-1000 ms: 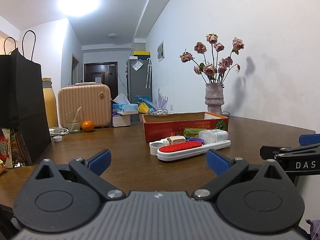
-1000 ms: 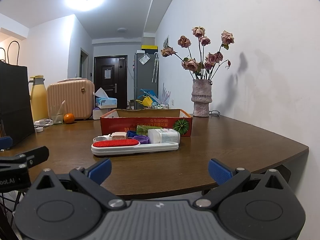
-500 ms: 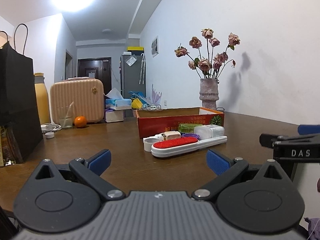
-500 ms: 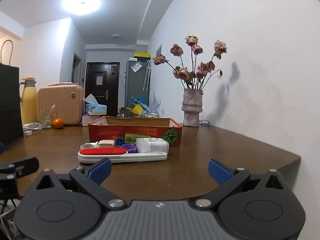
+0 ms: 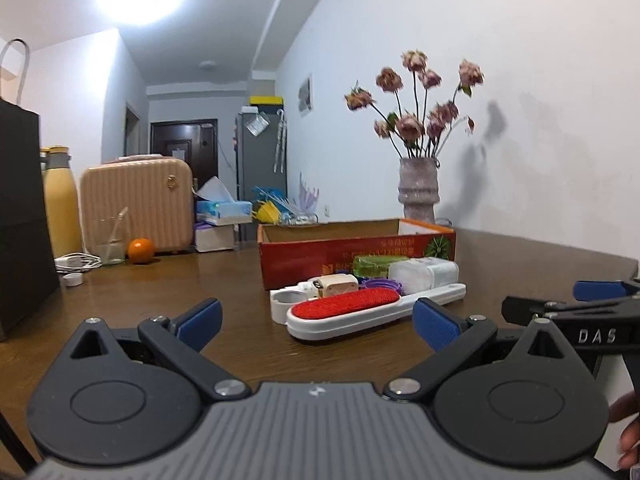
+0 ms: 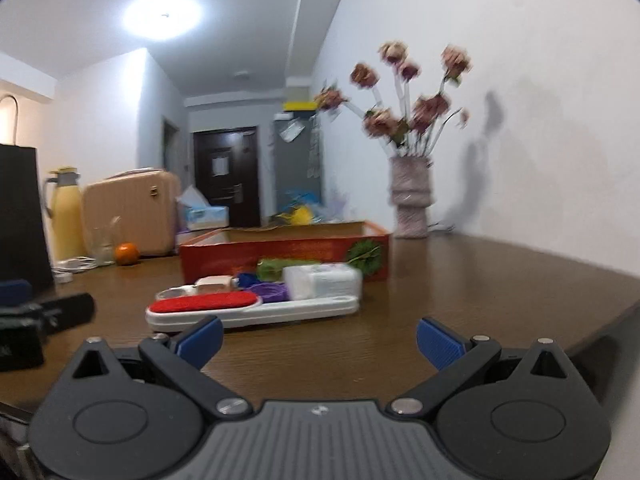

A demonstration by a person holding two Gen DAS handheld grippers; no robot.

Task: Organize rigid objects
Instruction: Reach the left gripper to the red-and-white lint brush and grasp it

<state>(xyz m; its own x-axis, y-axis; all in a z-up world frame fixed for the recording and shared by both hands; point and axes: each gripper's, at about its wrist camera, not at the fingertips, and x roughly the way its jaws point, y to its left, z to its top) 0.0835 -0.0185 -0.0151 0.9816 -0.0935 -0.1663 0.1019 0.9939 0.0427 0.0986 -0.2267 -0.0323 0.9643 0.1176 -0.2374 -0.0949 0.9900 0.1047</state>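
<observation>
On the brown wooden tabletop [image 5: 168, 296], which fills the lower half of both wrist views, a shallow red cardboard box [image 5: 356, 248] stands open-topped near the far side, with a vase of dried roses [image 5: 418, 188] behind it against the wall. Just in front of the box lies a small huddle of rigid things: nearest is a long white lint brush [image 5: 372, 310] with a red pad, lying flat and slightly angled; behind it sit a white rectangular bottle [image 5: 424, 274], a green packet [image 5: 374, 264], a beige charger-like block [image 5: 336, 284], a white ring-shaped piece [image 5: 286, 300] and a purple disc [image 5: 378, 283], all close together, some touching. The left hand-held gripper [image 5: 316, 320] is spread wide and grips nothing, low over the tabletop short of the brush; the right hand-held gripper [image 6: 318, 338] is likewise wide apart and empty, a little to the right of the pile. The step in hand looks like a first reach for the brush. To do it well, I would close across the narrow width of the handle, not the pad, with the fingers low enough to get under its edges, lift it clear so the bottle behind is not dragged, then set it lengthwise in the box.
</observation>
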